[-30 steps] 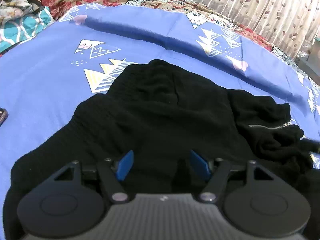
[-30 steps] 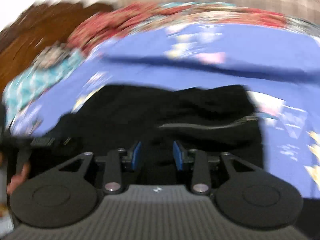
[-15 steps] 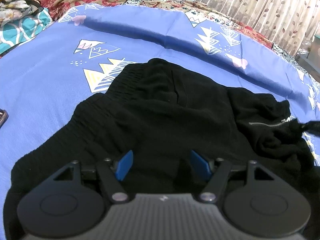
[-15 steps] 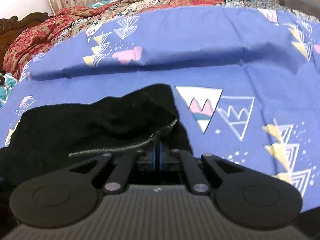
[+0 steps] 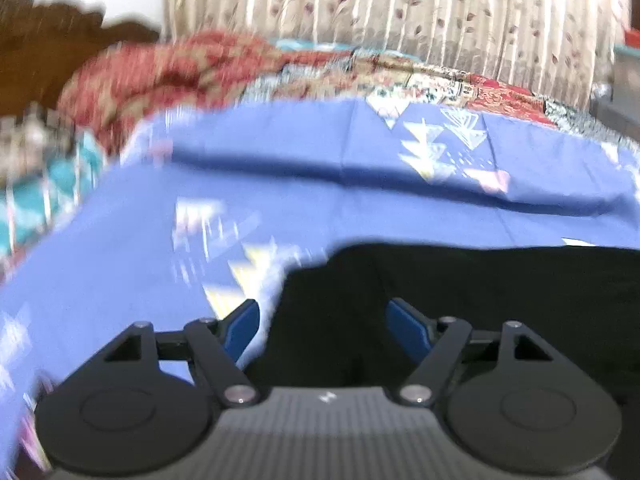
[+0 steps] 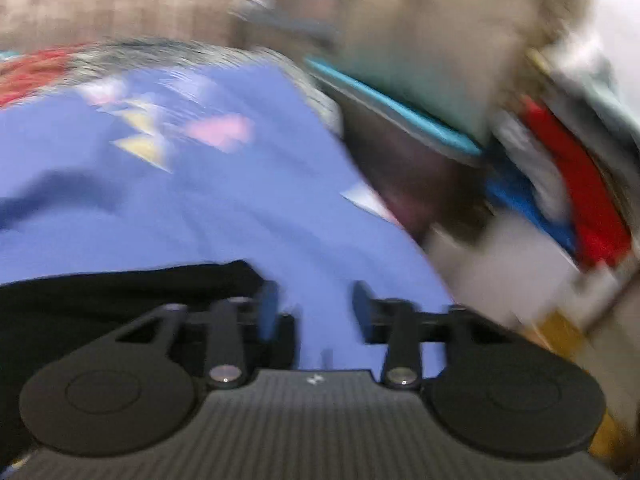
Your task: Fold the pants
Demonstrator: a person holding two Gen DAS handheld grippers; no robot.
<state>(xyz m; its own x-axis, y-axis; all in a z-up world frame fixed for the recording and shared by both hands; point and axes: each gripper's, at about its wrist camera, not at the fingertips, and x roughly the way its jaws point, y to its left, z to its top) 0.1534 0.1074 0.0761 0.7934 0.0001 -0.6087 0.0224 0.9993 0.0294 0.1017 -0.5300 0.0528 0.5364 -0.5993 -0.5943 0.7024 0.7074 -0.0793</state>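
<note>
The black pants (image 5: 480, 300) lie on the blue patterned sheet (image 5: 280, 200), filling the lower right of the blurred left wrist view. My left gripper (image 5: 326, 326) hovers over their left edge with its jaws opening. The cloth lies below the blue pads (image 5: 244, 328), which do not press on it. In the smeared right wrist view the pants (image 6: 120, 292) show only at the lower left. My right gripper (image 6: 316, 310) is opening over the bare blue sheet (image 6: 200, 208), with nothing between its fingers.
A red patterned blanket (image 5: 180, 68), a wooden headboard (image 5: 48, 52) and a leaf-print curtain (image 5: 400, 8) stand beyond the sheet. Teal cloth (image 5: 36, 188) lies at the left. At the bed's right edge is a blurred stack of red, blue and teal things (image 6: 560, 184).
My right gripper, shut on the pants by the zipper half a second ago, has let go and swung right over bare sheet. My left gripper has risen, turned and widened.
</note>
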